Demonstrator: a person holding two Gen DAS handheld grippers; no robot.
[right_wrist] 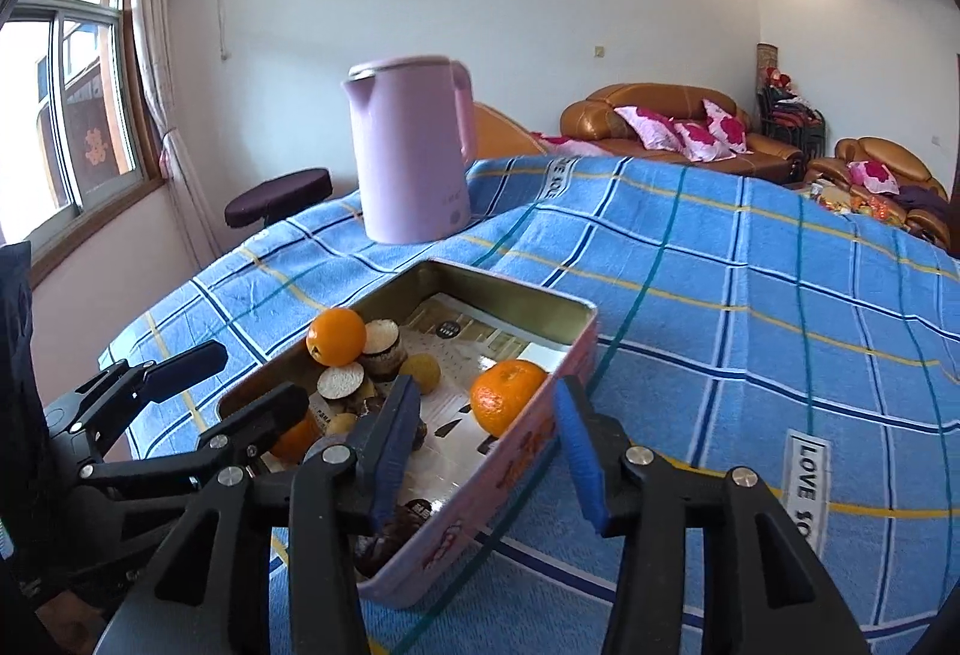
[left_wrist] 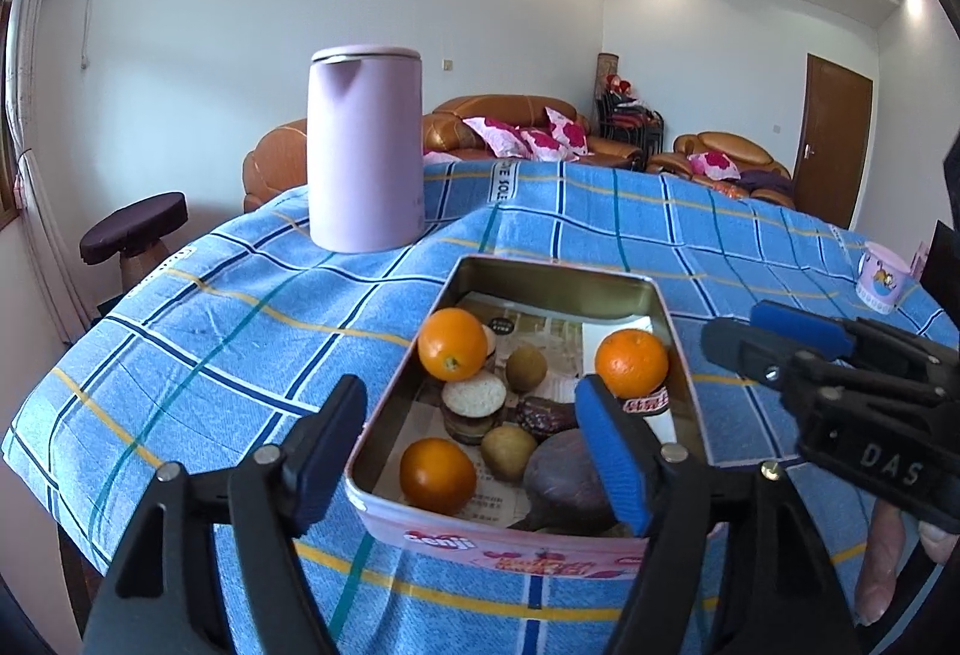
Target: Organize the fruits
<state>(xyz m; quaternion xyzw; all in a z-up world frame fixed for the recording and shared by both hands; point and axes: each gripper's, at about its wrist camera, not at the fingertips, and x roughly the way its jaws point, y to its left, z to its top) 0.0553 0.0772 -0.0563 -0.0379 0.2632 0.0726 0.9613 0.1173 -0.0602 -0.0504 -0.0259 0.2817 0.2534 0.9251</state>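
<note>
Both tongs are standing wide and empty: left tongs [left_wrist: 474, 451] straddling the tin [left_wrist: 543, 268] wall, right tongs [right_wrist: 489, 445] likewise; advisably withdrawing upward, avoiding the oranges [left_wrist: 452, 343].

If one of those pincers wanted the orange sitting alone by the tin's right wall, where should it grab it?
Probably from above, across the middle of the orange, with the pads on its near and far sides. It is round, so any diameter fits. The tin wall stands right against one side, leaving no room for a finger there, and the top is open.
</note>
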